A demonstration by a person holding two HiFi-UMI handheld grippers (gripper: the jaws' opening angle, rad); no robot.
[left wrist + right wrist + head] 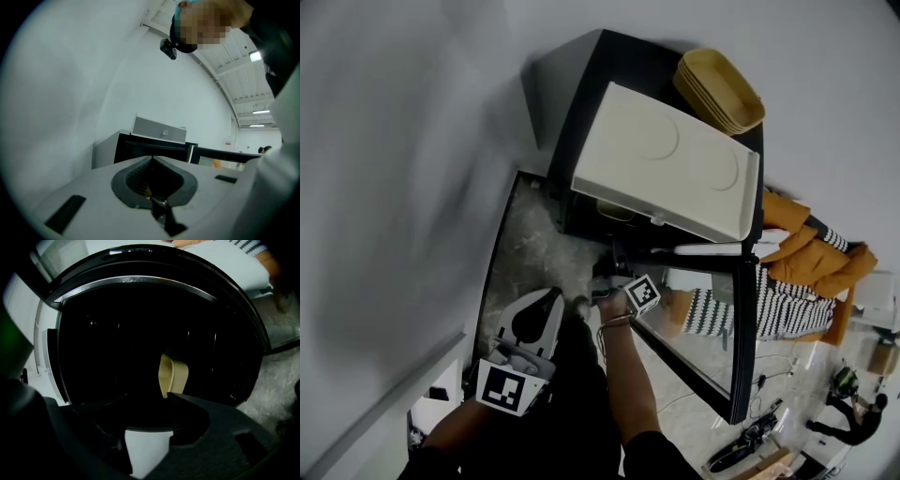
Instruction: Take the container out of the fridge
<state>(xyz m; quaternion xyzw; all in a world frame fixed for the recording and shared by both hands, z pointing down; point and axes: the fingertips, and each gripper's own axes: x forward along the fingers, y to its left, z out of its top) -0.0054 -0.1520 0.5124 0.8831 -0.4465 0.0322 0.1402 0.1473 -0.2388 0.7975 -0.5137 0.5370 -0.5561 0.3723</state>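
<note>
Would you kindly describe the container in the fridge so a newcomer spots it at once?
Find the black fridge with its door open. In its dark interior sits one tan container; unlike the similar tan stack on top, it is alone and inside.

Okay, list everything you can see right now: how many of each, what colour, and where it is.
fridge: one, black, by the white wall
fridge door: one, glass in black frame, standing open
container: one, tan, inside the fridge
tray: one, white, on top of the fridge
stacked containers: one stack, tan, on the fridge beside the tray
clothes: orange and striped, beyond the door
left gripper: white, shut, empty
right gripper: dark, open, facing the fridge
</note>
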